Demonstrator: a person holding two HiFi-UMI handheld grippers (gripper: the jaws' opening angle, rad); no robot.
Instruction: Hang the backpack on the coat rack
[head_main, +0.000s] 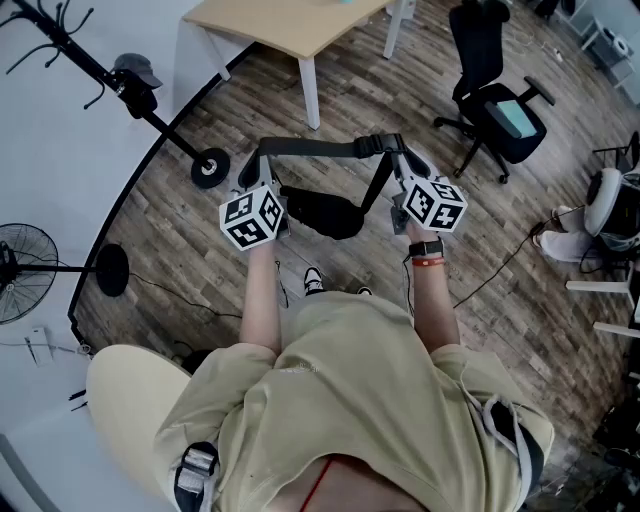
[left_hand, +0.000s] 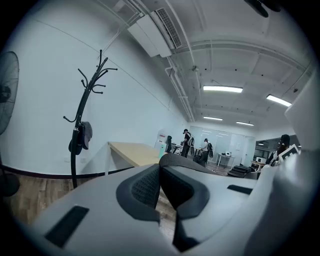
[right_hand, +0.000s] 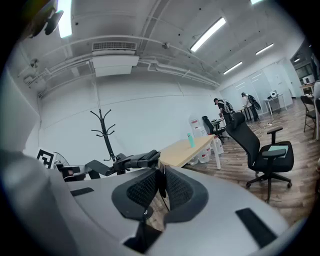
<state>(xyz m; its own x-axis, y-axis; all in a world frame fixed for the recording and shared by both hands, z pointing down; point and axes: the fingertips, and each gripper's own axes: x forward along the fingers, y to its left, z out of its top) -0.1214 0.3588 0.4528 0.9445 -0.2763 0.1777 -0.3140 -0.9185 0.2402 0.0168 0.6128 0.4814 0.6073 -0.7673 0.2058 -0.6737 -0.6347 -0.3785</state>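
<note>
Lighting: bright, even, indoor. Source: ceiling light strips (left_hand: 222, 89) above and ahead of the left gripper (left_hand: 160, 170), blown out to white.
Shadows: faint and diffuse on the wood floor (head_main: 400, 110).
Distortion: strong fisheye; both gripper views have black vignetted corners, and lines bow at the head view's edges.
Focus: jaw pads nearest the lens are soft, the background sharper.

The black backpack (head_main: 322, 213) hangs below its strap (head_main: 310, 148), which spans straight between both pairs of jaws, pinched at each end. The black coat rack (head_main: 170, 133) stands upright, well ahead and left of the left jaws.
</note>
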